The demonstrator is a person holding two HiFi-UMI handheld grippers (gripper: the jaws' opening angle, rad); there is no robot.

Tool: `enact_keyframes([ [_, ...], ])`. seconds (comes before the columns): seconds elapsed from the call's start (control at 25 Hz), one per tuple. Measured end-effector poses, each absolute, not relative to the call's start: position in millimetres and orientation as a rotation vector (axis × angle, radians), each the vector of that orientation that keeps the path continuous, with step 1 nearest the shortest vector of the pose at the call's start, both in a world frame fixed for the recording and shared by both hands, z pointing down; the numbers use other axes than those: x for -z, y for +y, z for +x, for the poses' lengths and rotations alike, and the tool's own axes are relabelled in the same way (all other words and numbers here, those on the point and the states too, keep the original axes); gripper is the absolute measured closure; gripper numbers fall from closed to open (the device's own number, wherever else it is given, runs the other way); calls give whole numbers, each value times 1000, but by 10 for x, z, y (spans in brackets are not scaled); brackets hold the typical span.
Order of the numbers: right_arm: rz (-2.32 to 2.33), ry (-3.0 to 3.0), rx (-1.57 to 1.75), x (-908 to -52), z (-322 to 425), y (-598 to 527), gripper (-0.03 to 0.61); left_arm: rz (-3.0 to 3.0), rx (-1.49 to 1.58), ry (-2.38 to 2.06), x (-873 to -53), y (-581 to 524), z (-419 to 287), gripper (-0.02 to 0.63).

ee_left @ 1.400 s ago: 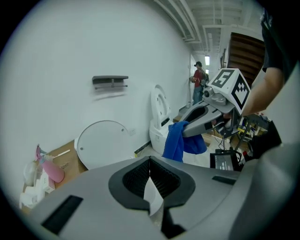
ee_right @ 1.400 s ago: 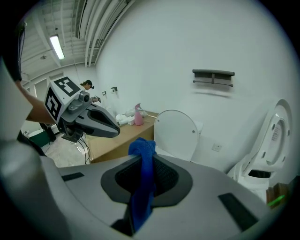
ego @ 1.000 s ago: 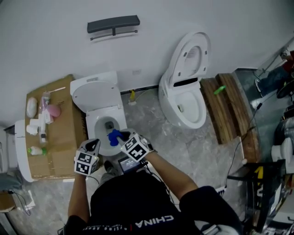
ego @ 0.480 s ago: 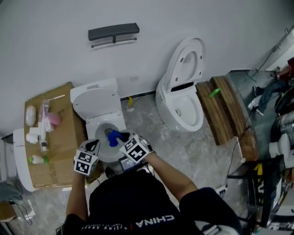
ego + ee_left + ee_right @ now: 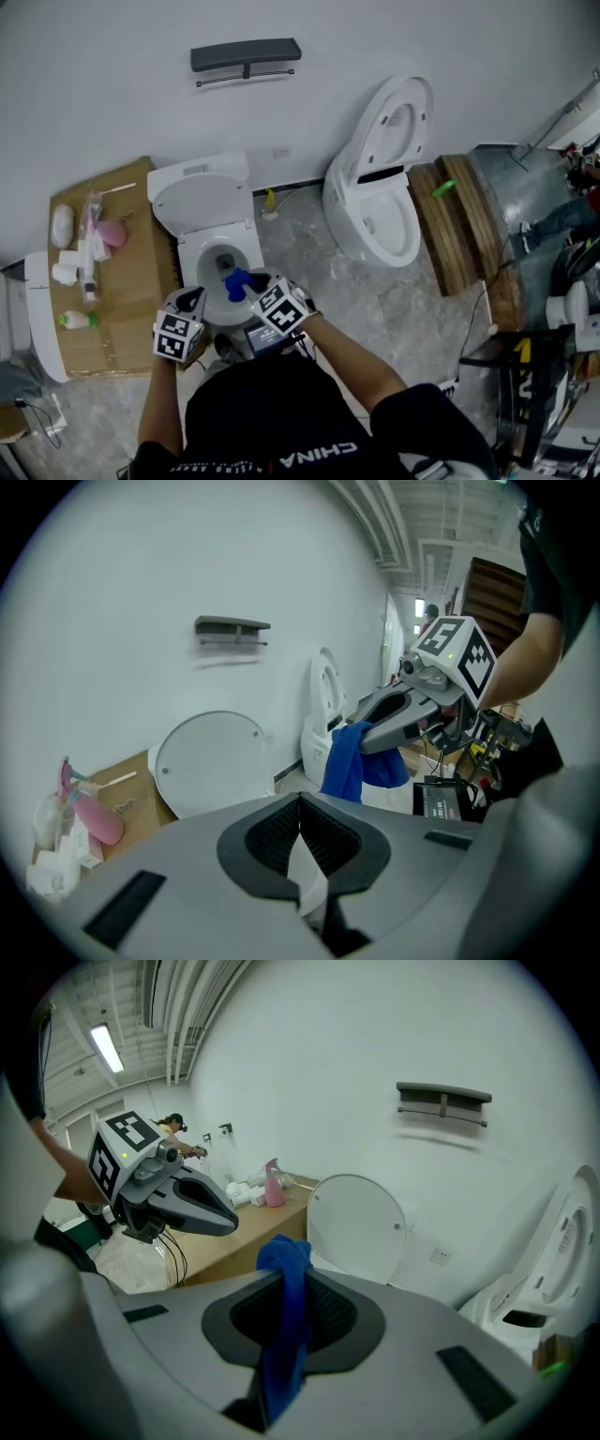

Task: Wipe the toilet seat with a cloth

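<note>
Overhead first: two toilets, both lids up. The left toilet [image 5: 208, 230] is right below the person, the right toilet [image 5: 375, 220] well apart, beside two wooden planks [image 5: 461, 225]. One dark wall bracket [image 5: 246, 54] is up above. There's one blue cloth [image 5: 235, 283], and it hangs over the front of the left toilet's seat [image 5: 191, 261], pinched in the right tongs [image 5: 251, 281]. Whether it touches the rim, I can't tell. The left tongs [image 5: 193, 296] sit just beside it, at the seat's near-left edge. The surface [image 5: 127, 300] on the left carries one pink bottle [image 5: 111, 232] and one green-capped bottle [image 5: 75, 320]. The person's shirt [image 5: 281, 422] reads "CHINA", upside down from here.

Left gripper view now: those tongs are clenched on nothing, ribbed pads together, with the raised lid [image 5: 211, 766] beyond them.

Right gripper view: these tongs are clamped on the cloth, which bunches above the pads and trails down between them.
</note>
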State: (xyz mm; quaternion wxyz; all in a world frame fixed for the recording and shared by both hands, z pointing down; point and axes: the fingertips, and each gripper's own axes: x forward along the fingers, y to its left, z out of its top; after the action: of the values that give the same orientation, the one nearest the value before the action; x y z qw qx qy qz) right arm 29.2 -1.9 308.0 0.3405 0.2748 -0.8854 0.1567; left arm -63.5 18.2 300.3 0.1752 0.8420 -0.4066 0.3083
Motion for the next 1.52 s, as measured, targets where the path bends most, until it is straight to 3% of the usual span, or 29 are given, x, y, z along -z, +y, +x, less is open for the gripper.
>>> enact_keyframes([
  [0.8,794,-2148,-614,-4974,661,-316,532,2279,-972,-1028,-4788,-91,-741,602],
  [1.52,916,-2189,-485,-6835,553,-1520,531,2337,-905,-1069,-6571,-895,-550,602],
])
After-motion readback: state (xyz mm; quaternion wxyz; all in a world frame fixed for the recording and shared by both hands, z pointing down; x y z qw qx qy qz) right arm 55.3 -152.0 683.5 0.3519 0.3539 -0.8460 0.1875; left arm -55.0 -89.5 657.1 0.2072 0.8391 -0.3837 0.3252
